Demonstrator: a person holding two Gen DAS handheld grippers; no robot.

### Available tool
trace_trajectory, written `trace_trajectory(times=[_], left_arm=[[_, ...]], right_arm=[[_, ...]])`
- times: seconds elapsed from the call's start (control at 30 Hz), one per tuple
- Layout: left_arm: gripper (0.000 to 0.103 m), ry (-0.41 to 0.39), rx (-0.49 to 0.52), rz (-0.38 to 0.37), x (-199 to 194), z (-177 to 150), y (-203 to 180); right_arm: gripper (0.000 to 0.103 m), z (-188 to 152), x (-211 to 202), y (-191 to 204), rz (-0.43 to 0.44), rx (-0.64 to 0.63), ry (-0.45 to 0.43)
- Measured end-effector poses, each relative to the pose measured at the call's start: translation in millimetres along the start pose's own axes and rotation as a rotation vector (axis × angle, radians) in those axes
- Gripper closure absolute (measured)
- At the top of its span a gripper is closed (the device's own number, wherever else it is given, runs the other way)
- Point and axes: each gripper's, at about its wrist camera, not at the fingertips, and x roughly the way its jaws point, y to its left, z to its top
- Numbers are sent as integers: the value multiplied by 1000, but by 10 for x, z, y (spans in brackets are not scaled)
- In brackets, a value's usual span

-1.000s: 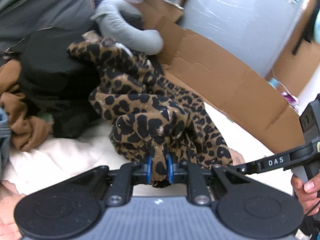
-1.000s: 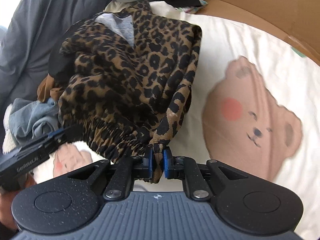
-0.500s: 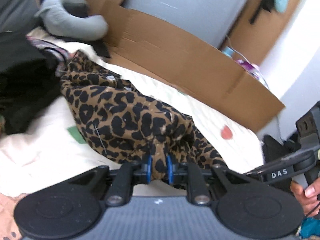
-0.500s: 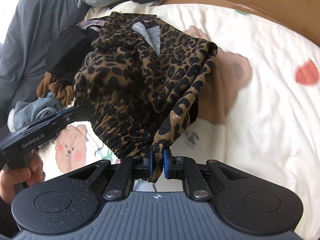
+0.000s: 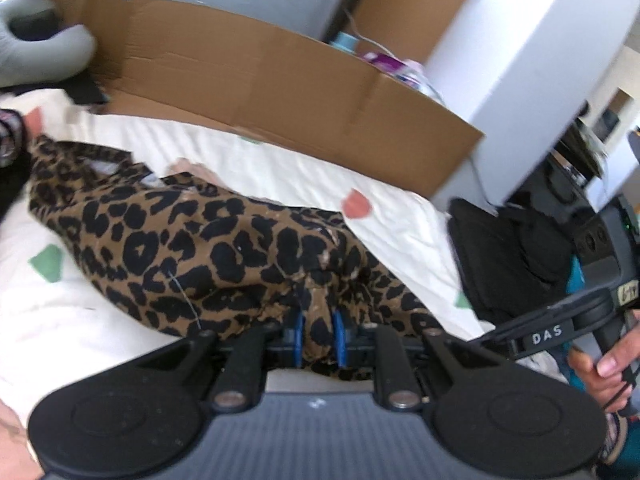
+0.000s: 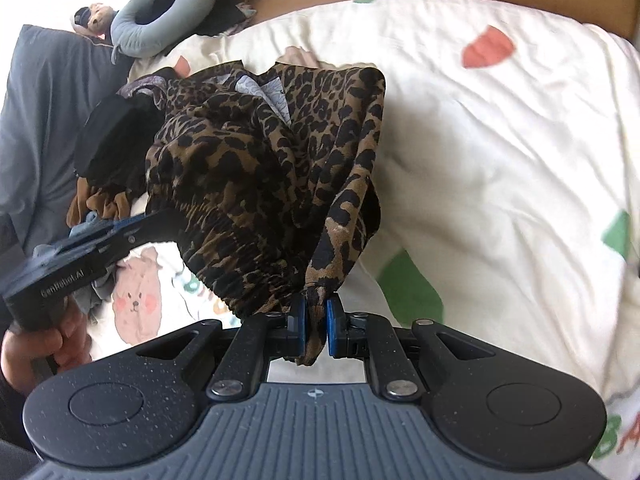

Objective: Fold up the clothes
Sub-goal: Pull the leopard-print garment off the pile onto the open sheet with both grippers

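A leopard-print garment [image 5: 192,248] trails across the cream bedspread [image 5: 280,172] in the left wrist view. My left gripper [image 5: 318,338] is shut on a bunched edge of it between the blue pads. In the right wrist view the same leopard garment [image 6: 272,168] hangs lifted off the bed, its gathered elastic waistband at lower left. My right gripper [image 6: 314,322] is shut on a twisted corner of that fabric. The left gripper's body [image 6: 80,256] and the hand holding it show at the left edge of that view.
A pile of black, brown and blue clothes [image 6: 104,168] lies left of the garment. A grey neck pillow [image 6: 160,16] sits at the bed's head. A flattened cardboard sheet [image 5: 280,80] lines the far bed edge. A black bag [image 5: 508,256] stands beyond the bed's corner.
Both grippers have carried the leopard garment away from the clothes pile, out over the open bedspread. The garment is more stretched out between them, and both views have rolled.
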Motion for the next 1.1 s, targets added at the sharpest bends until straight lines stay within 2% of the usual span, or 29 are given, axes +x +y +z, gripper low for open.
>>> trace_trajectory(times=[0.2, 0.4, 0.63, 0.83, 0.9, 1.0, 1.1], left_arm=[[86, 50, 40, -45, 58, -68, -178], [85, 93, 14, -47, 281, -121, -76], [81, 94, -4, -39, 534, 7, 131], [79, 113, 35, -29, 780, 151, 248], [67, 117, 49, -19, 846, 222, 287], [58, 124, 62, -6, 903, 355, 342], [53, 114, 67, -2, 790, 437, 382]], right_arm=[[95, -310, -193, -165, 27, 63, -15], [95, -369, -128, -427, 33, 148, -63], [94, -156, -15, -502, 75, 188, -106], [94, 83, 52, -603, 100, 210, -171], [94, 175, 61, -630, 106, 217, -197], [94, 323, 75, -664, 107, 224, -231], [94, 457, 91, -720, 104, 227, -253]])
